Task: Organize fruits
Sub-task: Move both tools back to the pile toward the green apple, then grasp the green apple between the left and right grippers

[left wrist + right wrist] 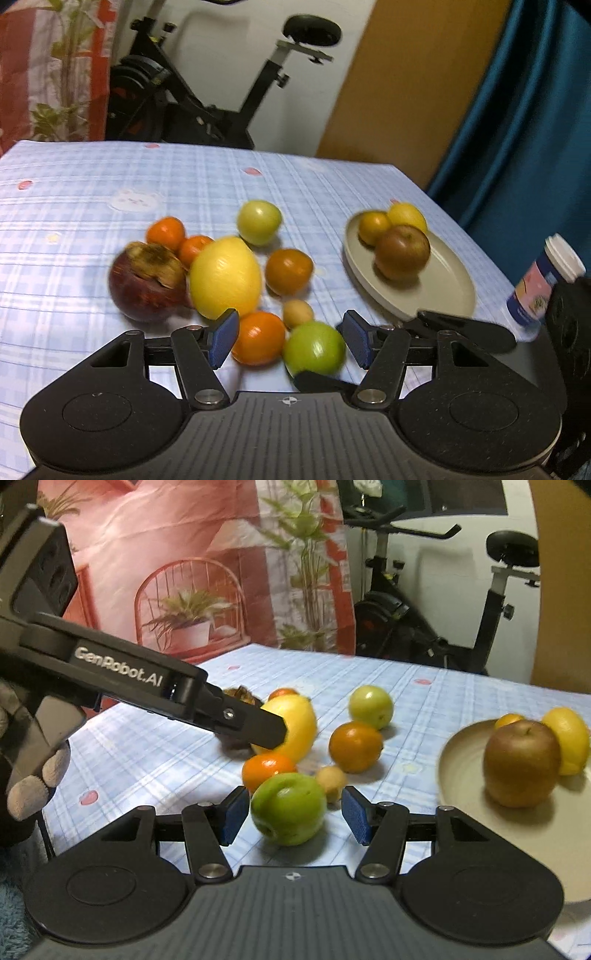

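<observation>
**Crowded fruit, two grippers converging**

We have both grippers over the loose pile on the checked tablecloth. Our right gripper stands released, its blue pads either side of the green apple without pressing it, as far as the blur lets us judge. Our left gripper is also released, hovering above an orange with that same green apple near its right pad.

The beige plate already holds a brown apple, a lemon and a small orange.

The risks we see: the two grippers may collide, since the left one's finger reaches close over the large lemon. Closing on the round apple off-centre could squirt it into the small tan fruit just beside it, scattering neighbours towards the table edge. The bottle beside the plate could be knocked during the carry.
</observation>
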`<action>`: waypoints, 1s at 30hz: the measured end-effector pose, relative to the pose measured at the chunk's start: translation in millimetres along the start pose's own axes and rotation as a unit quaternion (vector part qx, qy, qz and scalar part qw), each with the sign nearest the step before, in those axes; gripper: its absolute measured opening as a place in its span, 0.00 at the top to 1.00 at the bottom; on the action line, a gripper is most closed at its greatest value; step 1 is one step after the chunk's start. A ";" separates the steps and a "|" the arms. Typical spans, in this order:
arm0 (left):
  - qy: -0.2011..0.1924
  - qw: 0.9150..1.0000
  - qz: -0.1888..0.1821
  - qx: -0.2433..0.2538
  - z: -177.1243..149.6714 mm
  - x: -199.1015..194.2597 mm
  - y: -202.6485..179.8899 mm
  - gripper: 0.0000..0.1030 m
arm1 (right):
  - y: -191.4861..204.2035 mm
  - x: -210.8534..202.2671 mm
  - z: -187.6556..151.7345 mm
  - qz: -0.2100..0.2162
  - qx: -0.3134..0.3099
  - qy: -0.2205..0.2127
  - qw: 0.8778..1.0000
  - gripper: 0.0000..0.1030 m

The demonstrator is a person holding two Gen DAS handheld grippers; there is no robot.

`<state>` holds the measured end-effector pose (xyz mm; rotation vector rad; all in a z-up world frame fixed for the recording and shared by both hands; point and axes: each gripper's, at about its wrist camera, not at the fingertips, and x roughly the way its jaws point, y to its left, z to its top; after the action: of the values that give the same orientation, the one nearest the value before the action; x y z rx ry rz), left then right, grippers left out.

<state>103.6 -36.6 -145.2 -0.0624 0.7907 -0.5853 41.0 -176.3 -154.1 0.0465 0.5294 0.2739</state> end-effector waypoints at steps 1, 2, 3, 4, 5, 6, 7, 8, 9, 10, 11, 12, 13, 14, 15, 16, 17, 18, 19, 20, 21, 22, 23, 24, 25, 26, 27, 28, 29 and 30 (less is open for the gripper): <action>0.004 1.000 -0.003 0.002 -1.4 1.8 -1.8 0.38 | -1.4 0.4 -0.2 0.004 0.004 0.000 1.000 0.45; 0.010 1.000 -0.008 0.003 -2.5 3.8 -3.0 0.40 | -3.1 0.6 -0.6 0.007 0.008 -0.001 1.000 0.45; 0.014 1.000 -0.012 0.004 -4.0 5.1 -4.9 0.41 | -4.8 0.7 -1.4 0.009 0.011 0.000 1.000 0.47; 0.017 1.000 -0.014 0.007 -4.9 6.5 -6.5 0.43 | -6.7 2.2 -2.3 0.011 0.014 0.005 1.000 0.49; 0.016 1.000 -0.014 0.013 -5.7 6.4 -8.4 0.45 | -7.6 3.5 -2.7 0.012 0.018 0.010 1.000 0.51; 0.018 1.000 -0.015 0.016 -5.9 7.2 -9.6 0.46 | -8.5 3.7 -3.0 0.015 0.020 0.011 1.000 0.51; 0.022 0.999 -0.018 0.018 -6.7 8.5 -10.3 0.48 | -8.4 2.2 -3.5 0.016 0.022 0.010 1.000 0.51; 0.024 0.999 -0.020 0.018 -7.8 9.1 -10.5 0.48 | -9.4 2.4 -3.7 0.018 0.025 0.010 0.999 0.51; 0.025 0.999 -0.021 0.018 -8.7 9.7 -10.7 0.49 | -10.1 2.2 -4.0 0.019 0.027 0.010 0.999 0.51; 0.029 0.999 -0.023 0.018 -9.2 11.0 -11.5 0.50 | -10.7 2.2 -3.9 0.020 0.029 0.009 0.999 0.51; 0.032 0.999 -0.024 0.020 -10.4 12.0 -12.2 0.50 | -11.4 2.3 -4.0 0.021 0.030 0.009 0.999 0.51; 0.034 0.999 -0.024 0.022 -11.0 13.0 -13.5 0.50 | -11.4 1.6 -4.4 0.021 0.031 0.009 0.999 0.51; 0.037 0.999 -0.024 0.024 -11.9 14.6 -14.7 0.50 | -11.2 1.3 -4.4 0.021 0.031 0.009 0.999 0.51; 0.038 0.999 -0.021 0.026 -12.4 16.2 -15.4 0.50 | -11.4 1.3 -4.4 0.021 0.031 0.009 0.999 0.51; 0.036 0.999 -0.019 0.027 -13.2 16.9 -15.6 0.50 | -11.5 1.5 -4.5 0.021 0.031 0.009 0.999 0.51; 0.034 0.999 -0.019 0.026 -13.4 17.0 -15.9 0.50 | -11.9 2.6 -4.5 0.022 0.031 0.013 0.999 0.51; 0.033 0.999 -0.019 0.026 -13.1 17.0 -15.8 0.50 | -11.7 3.6 -4.5 0.021 0.032 0.017 0.999 0.51; 0.033 0.999 -0.019 0.025 -12.9 16.5 -15.6 0.50 | -12.2 4.4 -4.4 0.020 0.033 0.019 0.999 0.51; 0.032 0.999 -0.019 0.025 -13.2 16.5 -15.8 0.50 | -12.3 4.7 -4.5 0.021 0.035 0.020 0.999 0.51; 0.031 0.999 -0.018 0.025 -13.7 16.2 -15.8 0.50 | -12.9 5.0 -4.5 0.021 0.037 0.021 0.999 0.51; 0.030 0.999 -0.018 0.025 -13.8 15.8 -16.1 0.50 | -14.0 5.8 -3.6 0.022 0.038 0.021 0.999 0.51; 0.030 0.999 -0.017 0.024 -13.9 15.8 -16.6 0.50 | -14.3 5.5 -3.8 0.022 0.039 0.021 0.999 0.51; 0.030 0.999 -0.017 0.024 -13.9 15.8 -17.1 0.50 | -14.3 5.3 -3.8 0.022 0.039 0.021 0.999 0.51; 0.030 0.999 -0.017 0.023 -13.9 15.5 -17.4 0.50 | -14.4 5.2 -3.8 0.022 0.038 0.021 0.999 0.51; 0.031 0.999 -0.018 0.023 -14.1 15.8 -18.0 0.50 | -14.5 5.2 -3.6 0.022 0.038 0.021 0.999 0.51; 0.031 0.999 -0.019 0.022 -14.2 16.0 -18.4 0.50 | -14.5 4.7 -3.8 0.020 0.037 0.020 0.999 0.51; 0.030 0.999 -0.021 0.022 -14.1 16.0 -18.9 0.50 | -15.0 4.2 -4.1 0.019 0.037 0.019 0.999 0.51; 0.028 0.999 -0.023 0.022 -13.9 15.8 -19.8 0.50 | -15.7 3.4 -4.1 0.019 0.037 0.018 0.999 0.51; 0.025 0.999 -0.025 0.022 -13.5 15.1 -20.8 0.50 | -16.0 1.8 -4.4 0.019 0.038 0.015 0.999 0.51; 0.022 0.999 -0.028 0.023 -13.0 14.3 -22.1 0.50 | -16.4 -0.2 -4.8 0.017 0.038 0.010 0.999 0.51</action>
<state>92.2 -60.4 -157.9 -0.0288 0.8190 -0.6596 42.4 -192.3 -160.0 0.1275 0.5596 0.2882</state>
